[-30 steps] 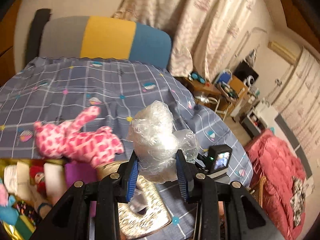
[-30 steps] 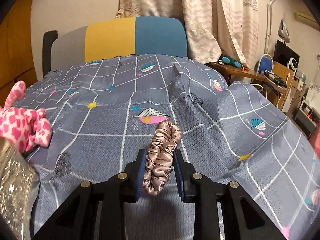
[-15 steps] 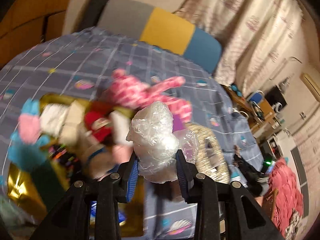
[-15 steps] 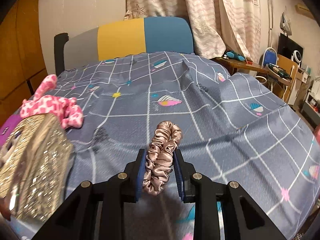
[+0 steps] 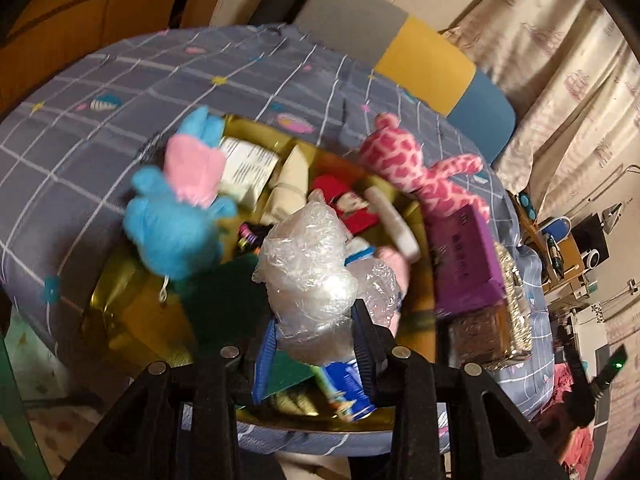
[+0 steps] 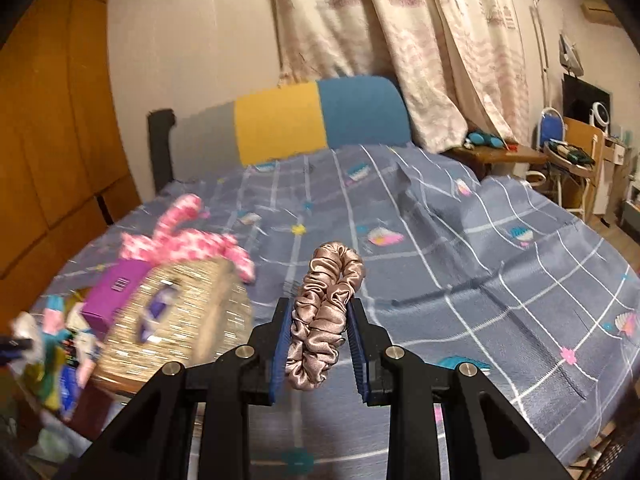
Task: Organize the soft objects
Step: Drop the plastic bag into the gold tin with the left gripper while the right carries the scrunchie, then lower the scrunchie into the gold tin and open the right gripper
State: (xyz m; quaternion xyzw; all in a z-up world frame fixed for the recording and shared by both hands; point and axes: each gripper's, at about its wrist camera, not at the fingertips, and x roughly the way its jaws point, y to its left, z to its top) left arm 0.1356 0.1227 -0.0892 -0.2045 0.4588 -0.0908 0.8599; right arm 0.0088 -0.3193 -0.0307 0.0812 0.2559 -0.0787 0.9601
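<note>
In the left wrist view my left gripper is shut on a crumpled clear plastic bag, held above a gold box crammed with soft toys. A blue and pink plush leans over the box's left side and a pink spotted plush lies at its far right corner. In the right wrist view my right gripper is shut on a beige satin scrunchie, held over the grey checked bedspread. The pink spotted plush also shows there at the left.
A purple box and a glittery gold bag sit right of the gold box; the glittery bag lies left of my right gripper. A grey, yellow and blue headboard, curtains and a cluttered desk stand behind.
My left gripper swung left and down with the plastic bag, from over the bedspread to above the toy-filled gold box. My right gripper rose and drew back with the scrunchie; the glittery bag came into its view.
</note>
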